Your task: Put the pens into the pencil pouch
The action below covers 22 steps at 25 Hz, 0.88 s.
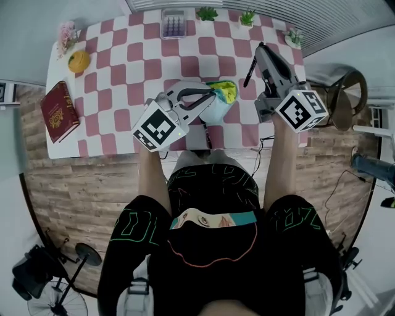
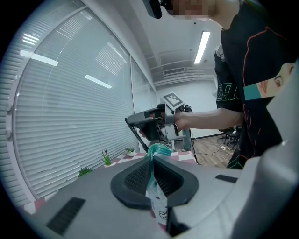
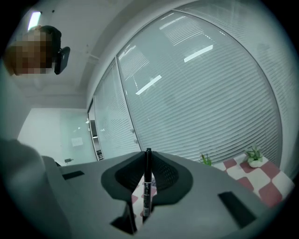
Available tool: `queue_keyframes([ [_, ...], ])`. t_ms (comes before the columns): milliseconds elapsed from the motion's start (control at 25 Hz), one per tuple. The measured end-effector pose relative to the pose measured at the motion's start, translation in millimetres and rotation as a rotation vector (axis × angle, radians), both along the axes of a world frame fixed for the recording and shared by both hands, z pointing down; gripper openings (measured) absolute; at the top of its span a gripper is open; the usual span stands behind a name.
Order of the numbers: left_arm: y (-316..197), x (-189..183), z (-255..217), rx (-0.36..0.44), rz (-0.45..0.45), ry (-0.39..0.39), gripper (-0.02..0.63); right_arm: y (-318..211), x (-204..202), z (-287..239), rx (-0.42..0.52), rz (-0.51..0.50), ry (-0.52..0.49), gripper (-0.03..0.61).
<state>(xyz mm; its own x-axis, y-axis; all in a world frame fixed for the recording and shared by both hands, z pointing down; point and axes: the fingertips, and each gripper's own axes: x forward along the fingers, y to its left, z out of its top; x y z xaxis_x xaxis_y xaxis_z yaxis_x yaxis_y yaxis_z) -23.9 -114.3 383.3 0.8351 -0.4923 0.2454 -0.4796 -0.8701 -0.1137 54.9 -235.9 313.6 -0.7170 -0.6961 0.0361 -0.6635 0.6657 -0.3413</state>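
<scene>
In the head view the white and teal pencil pouch [image 1: 220, 99] hangs above the checkered table [image 1: 123, 74], and my left gripper [image 1: 208, 99] is shut on its edge. The left gripper view shows the pouch's fabric [image 2: 153, 186] pinched between the jaws of the left gripper [image 2: 153, 163]. My right gripper [image 1: 259, 49] is raised to the right of the pouch, shut on a black pen [image 1: 249, 71]. That pen [image 3: 147, 182] stands upright between the right gripper's [image 3: 147, 161] jaws. A second dark pen [image 1: 207, 134] seems to lie on the table below the pouch.
A red book [image 1: 60, 111] lies at the table's left edge, with a yellow ball [image 1: 79, 60] and pink flowers [image 1: 66, 34] behind it. A calculator [image 1: 173, 23] and small potted plants [image 1: 207, 12] line the far edge. A chair [image 1: 345, 92] stands at the right.
</scene>
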Motion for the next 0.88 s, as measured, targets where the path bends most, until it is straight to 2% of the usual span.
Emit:
queue_keyframes([
  [520, -1.8, -7.0, 4.9, -0.005, -0.013, -0.006, 0.014, 17.8, -54.7, -44.2, 0.067, -0.123, -0.083, 0.049],
  [880, -3.5, -9.5, 2.5, 0.008, -0.031, 0.007, 0.014, 27.7, -72.7, -21.6, 0.022, -0.164, -0.062, 0.049],
])
